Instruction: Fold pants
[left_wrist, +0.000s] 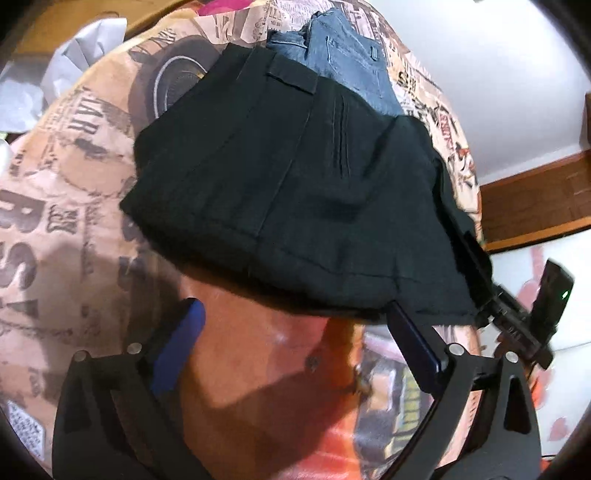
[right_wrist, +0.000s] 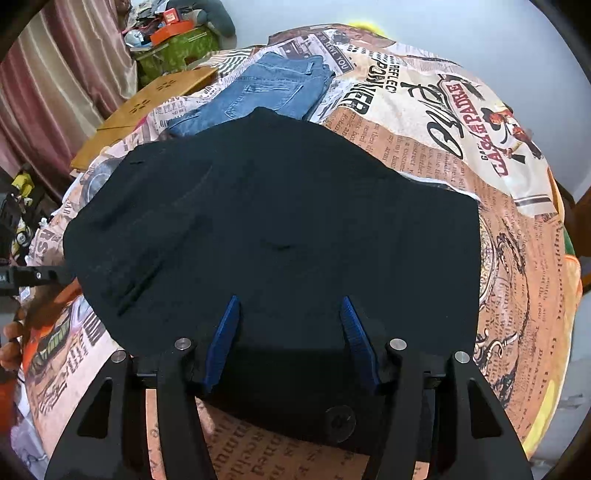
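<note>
While both grippers gape, one black pants (right_wrist: 273, 236) overlaps one jeans (right_wrist: 266, 96).

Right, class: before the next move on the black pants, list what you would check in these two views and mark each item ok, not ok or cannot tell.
1. Left gripper open and holding nothing: ok; its fingers are spread at the pants' near edge.
2. Right gripper open: ok; its fingers are spread over the near edge of the black pants.
3. Black pants lying folded and fairly flat on the printed sheet: ok, with small creases.
4. Black pants apart from the blue jeans: not ok; their far edge overlaps the jeans.
5. Layers underneath lined up: cannot tell, hidden.
</note>
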